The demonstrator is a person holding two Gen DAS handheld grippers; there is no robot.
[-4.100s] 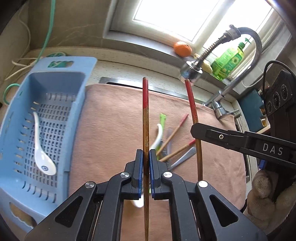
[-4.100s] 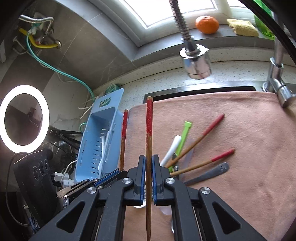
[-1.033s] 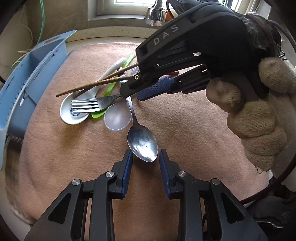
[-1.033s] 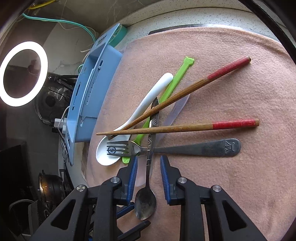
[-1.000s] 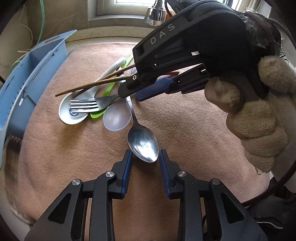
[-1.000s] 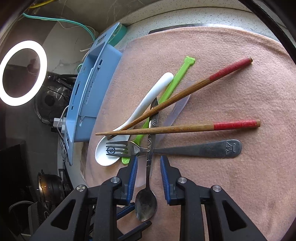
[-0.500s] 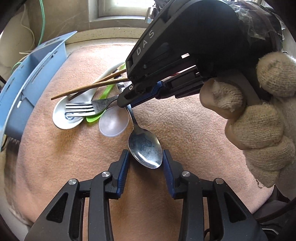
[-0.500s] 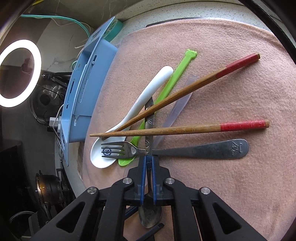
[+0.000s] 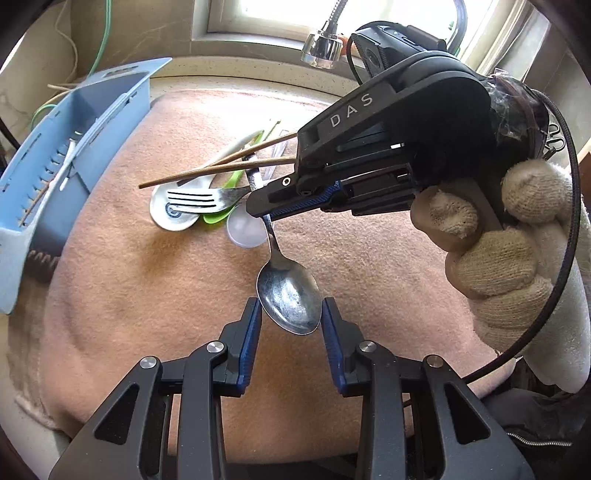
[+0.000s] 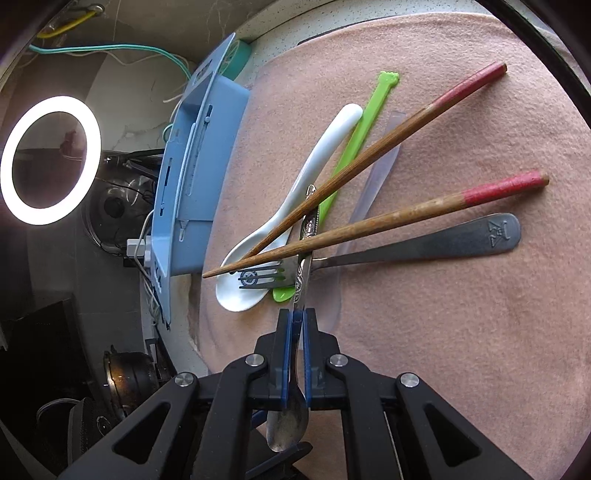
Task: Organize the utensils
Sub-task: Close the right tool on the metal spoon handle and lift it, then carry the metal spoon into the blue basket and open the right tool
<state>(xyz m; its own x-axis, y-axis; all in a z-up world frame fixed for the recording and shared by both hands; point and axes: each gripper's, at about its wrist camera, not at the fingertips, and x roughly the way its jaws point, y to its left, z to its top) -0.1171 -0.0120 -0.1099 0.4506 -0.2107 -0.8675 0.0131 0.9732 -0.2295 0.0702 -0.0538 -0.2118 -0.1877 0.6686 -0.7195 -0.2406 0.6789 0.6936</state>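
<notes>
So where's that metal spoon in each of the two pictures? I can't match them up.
Left wrist view: the metal spoon is at centre, bowl between the left gripper fingers, handle pinched by the right gripper.
Right wrist view: the spoon runs up from bottom centre, clamped in the right gripper.
Shared landmark: the metal fork crossing the spoon's handle.

I am working in a home kitchen: a chrome pull-down tap (image 9: 320,51) hangs below a bright window (image 9: 280,14), a speckled stone bench (image 9: 236,79) carries a pink towel (image 9: 147,280), and a blue drainer basket (image 9: 92,107) sits beside it.
</notes>
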